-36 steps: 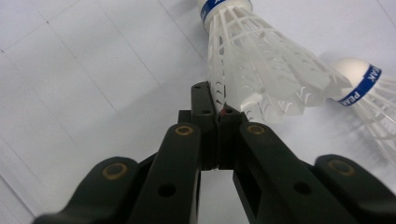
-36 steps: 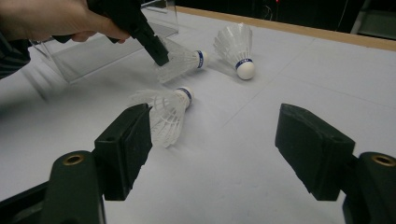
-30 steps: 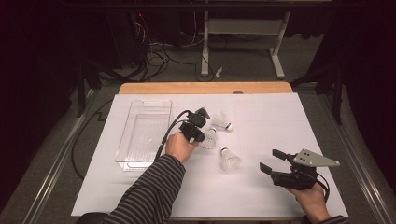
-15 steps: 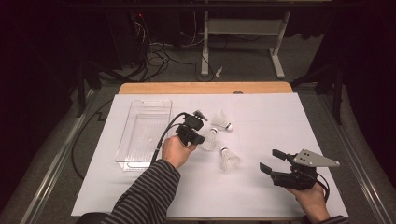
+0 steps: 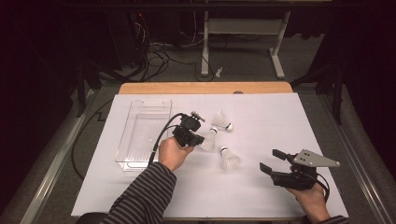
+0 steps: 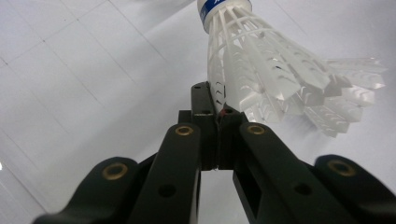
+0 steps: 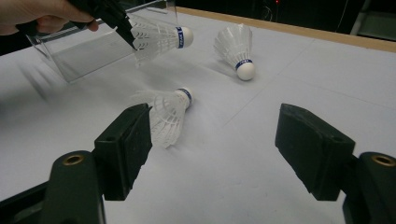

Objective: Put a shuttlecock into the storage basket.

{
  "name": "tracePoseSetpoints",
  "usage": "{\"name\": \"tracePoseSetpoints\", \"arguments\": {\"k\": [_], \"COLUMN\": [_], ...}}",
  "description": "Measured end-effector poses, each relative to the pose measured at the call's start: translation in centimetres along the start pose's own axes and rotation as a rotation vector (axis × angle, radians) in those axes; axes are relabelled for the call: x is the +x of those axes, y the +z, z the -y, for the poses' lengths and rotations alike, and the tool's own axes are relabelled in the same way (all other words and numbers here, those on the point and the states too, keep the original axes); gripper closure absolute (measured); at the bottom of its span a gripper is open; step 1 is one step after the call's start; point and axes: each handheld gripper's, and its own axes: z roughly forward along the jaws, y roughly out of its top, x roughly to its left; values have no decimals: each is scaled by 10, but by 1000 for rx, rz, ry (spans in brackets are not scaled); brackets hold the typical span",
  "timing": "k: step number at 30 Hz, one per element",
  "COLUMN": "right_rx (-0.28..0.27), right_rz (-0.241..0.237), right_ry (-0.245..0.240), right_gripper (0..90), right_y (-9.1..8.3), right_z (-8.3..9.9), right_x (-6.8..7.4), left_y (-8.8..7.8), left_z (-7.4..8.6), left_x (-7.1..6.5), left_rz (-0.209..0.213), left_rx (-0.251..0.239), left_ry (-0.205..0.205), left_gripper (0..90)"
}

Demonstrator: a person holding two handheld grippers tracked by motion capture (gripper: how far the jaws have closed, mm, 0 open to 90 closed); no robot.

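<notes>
My left gripper (image 5: 200,138) is shut on the feather rim of a white shuttlecock (image 5: 209,139), which hangs just above the white sheet with its cork pointing away from the hand. In the left gripper view the jaws pinch the skirt edge of that shuttlecock (image 6: 261,70). In the right gripper view the held shuttlecock (image 7: 159,38) sits off the surface in the left gripper (image 7: 130,37). A second shuttlecock (image 5: 222,120) rests farther back. A third shuttlecock (image 5: 229,159) lies nearer, ahead of my right gripper (image 5: 272,160), which stands open with nothing between its pads.
A clear plastic tray (image 5: 125,140) stands at the left of the white sheet, close beside the left hand. The left gripper's cable (image 5: 161,135) loops over the tray's right edge. A wooden table edge (image 5: 205,87) runs along the back.
The left hand has shifted a little to the left and lifted, carrying the shuttlecock with it. The right gripper has stayed where it was.
</notes>
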Motion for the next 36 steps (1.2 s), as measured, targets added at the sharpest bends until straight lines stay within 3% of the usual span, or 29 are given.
{"name": "tracePoseSetpoints", "arguments": {"k": [14, 36], "right_rx": [-2, -2], "right_rz": [0, 1], "right_ry": [-1, 1], "right_gripper": [277, 277], "right_y": [0, 0], "right_z": [0, 0], "right_x": [0, 0], "left_y": [-12, -30], "left_z": [0, -9], "left_x": [-3, 6], "left_rz": [39, 44], "left_rx": [-13, -46], "left_ry": [5, -9], "left_gripper": [898, 898]}}
